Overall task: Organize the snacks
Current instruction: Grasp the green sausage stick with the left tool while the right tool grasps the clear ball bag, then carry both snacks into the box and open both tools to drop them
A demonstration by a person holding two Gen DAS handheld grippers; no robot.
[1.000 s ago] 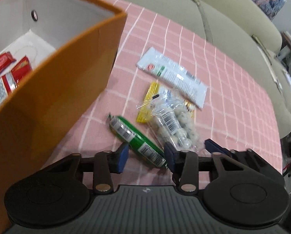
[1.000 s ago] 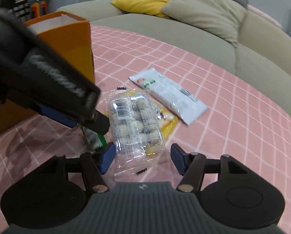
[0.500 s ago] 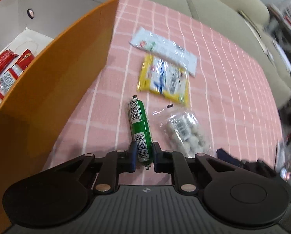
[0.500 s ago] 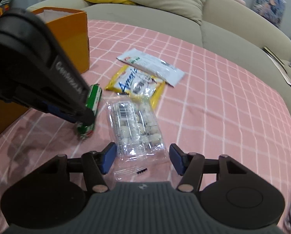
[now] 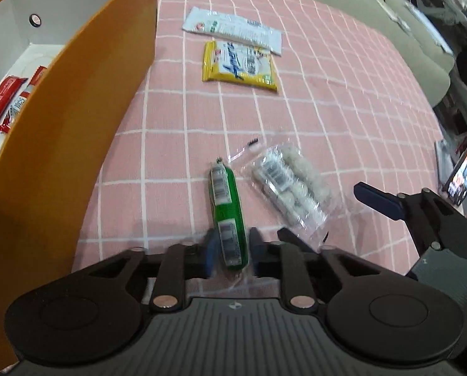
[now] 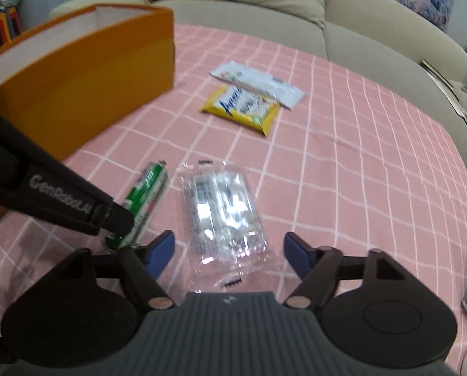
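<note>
- The green stick snack (image 5: 228, 211) is clamped at its near end between the closed fingers of the left gripper (image 5: 230, 255); its long axis is seen to run straight ahead of the fingers, away from the camera.
- The orange box (image 5: 77, 144) is taken as the landmark: the green stick snack lies just to the right of its long wall, apart from it, with a strip of pink checked cloth (image 5: 327, 100) between.
- Red packets (image 5: 2, 106) are seen inside the orange box, so it is judged to be the destination; the coming move is judged to be a lift, then a swing left over the wall.
- The rim stands above the cloth, so height must be gained before the swing, or the wall may be struck.
- The right gripper (image 6: 228, 249) is held wide open, with the clear bag of pale sweets (image 6: 224, 213) lying between its fingers and not gripped; this bag lies further right of the box than the stick.
- The two grippers are close together, so room on the right is tight.
- A yellow packet (image 5: 239, 65) and a white packet (image 5: 233, 28) lie beyond, near the box's far corner, untouched.
</note>
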